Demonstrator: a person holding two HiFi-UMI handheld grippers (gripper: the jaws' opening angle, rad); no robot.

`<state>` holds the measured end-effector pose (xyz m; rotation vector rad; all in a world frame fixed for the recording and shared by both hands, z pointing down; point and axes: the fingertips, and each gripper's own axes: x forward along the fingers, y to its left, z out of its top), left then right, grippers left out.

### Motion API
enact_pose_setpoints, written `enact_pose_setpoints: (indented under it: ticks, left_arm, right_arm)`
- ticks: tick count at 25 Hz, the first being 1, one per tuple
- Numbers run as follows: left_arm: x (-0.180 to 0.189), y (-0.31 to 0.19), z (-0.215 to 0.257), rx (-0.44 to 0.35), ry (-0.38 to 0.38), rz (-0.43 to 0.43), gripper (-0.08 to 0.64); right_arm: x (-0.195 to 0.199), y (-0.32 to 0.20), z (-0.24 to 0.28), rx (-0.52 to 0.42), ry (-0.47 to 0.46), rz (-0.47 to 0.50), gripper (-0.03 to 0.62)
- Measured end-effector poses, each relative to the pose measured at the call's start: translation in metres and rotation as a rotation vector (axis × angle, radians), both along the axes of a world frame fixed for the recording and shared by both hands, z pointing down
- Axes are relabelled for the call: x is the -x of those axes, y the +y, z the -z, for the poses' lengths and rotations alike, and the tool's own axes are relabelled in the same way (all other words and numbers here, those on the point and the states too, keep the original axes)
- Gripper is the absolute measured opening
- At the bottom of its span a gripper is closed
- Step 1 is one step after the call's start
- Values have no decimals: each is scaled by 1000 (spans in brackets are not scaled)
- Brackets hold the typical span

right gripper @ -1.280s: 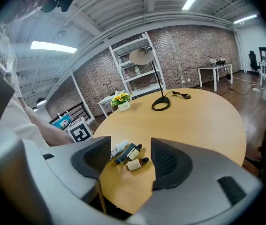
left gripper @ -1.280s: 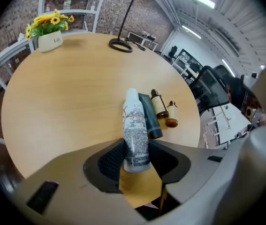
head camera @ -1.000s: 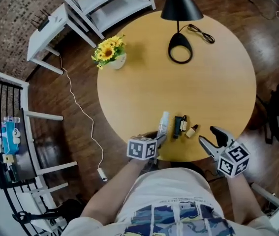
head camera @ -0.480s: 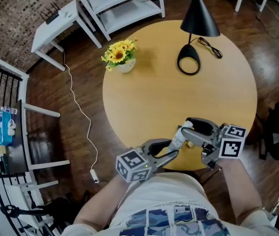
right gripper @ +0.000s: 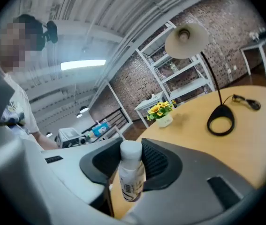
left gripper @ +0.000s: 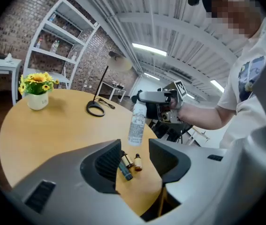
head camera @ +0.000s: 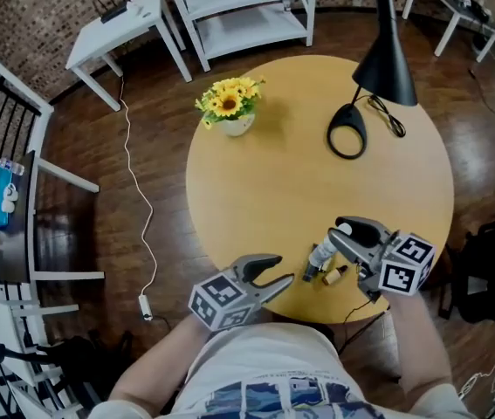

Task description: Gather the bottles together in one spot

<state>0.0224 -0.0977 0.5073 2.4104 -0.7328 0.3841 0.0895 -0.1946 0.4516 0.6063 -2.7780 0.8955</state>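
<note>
My right gripper (head camera: 336,234) is shut on the neck of a clear bottle with a white cap (head camera: 320,255). The bottle hangs just above the round wooden table (head camera: 273,190) near its front edge. In the right gripper view the bottle (right gripper: 132,175) sits between the pads; these jaws have just been closing on it. Two small vials (head camera: 334,275) lie on the table right below it. My left gripper (head camera: 284,269) stands open and empty at the table's front edge, left of the bottle. In the left gripper view the vials (left gripper: 137,162) show beyond its open jaws.
A black desk lamp (head camera: 348,136) with a trailing cord stands at the back right of the table. A white vase of yellow flowers (head camera: 230,105) is at the back left. White shelving (head camera: 238,7) and a floor cable (head camera: 142,216) lie beyond the table.
The capped bottle lay on the table beside my left gripper; now it hangs in my right gripper, which swung in from the right and closed. My left gripper has drawn back and risen.
</note>
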Motion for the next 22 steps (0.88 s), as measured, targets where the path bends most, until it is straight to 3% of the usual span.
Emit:
enact_pose_setpoints:
  ticks: [8,14,22]
  left_arm:
    - [65,13,-11,78,-70,211,173]
    - [90,31,-19,125,-73,323,173]
    - [97,44,-24,145,-62,399,170]
  right_arm:
    - [-12,-122,-56,-200,292,-85,118]
    - [16,-204,-87,-335,381,-128,118]
    - [21,-259,-124,-385,451,-242,120]
